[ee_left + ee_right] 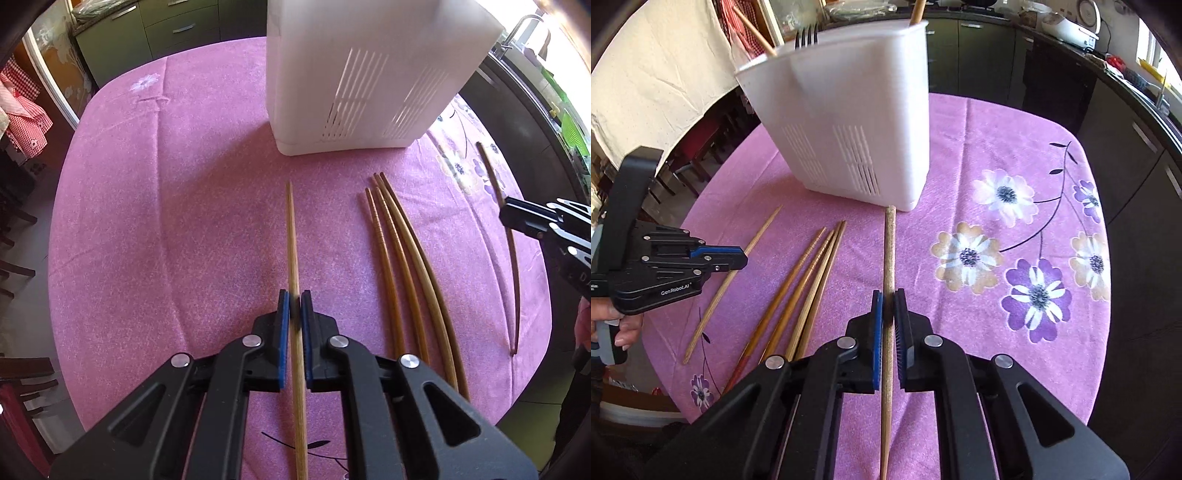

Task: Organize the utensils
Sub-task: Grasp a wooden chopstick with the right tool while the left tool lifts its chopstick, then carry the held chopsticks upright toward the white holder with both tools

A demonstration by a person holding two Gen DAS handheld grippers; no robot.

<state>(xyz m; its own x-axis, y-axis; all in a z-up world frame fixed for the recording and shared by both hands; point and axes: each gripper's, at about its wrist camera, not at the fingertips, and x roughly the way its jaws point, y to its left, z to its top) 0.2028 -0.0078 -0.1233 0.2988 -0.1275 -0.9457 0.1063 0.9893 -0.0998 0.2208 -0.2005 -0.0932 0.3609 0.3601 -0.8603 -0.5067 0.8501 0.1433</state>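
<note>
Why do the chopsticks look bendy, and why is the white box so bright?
Left wrist view: fisheye lens curves the loose chopsticks near the edge; sunlight washes out the white holder. Right wrist view: the table edge bows too, and the fork looks blurred.

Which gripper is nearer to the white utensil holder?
Hard to say. The left gripper holds a chopstick in front of the white utensil holder. The right gripper holds a darker chopstick whose tip nearly reaches it.
</note>
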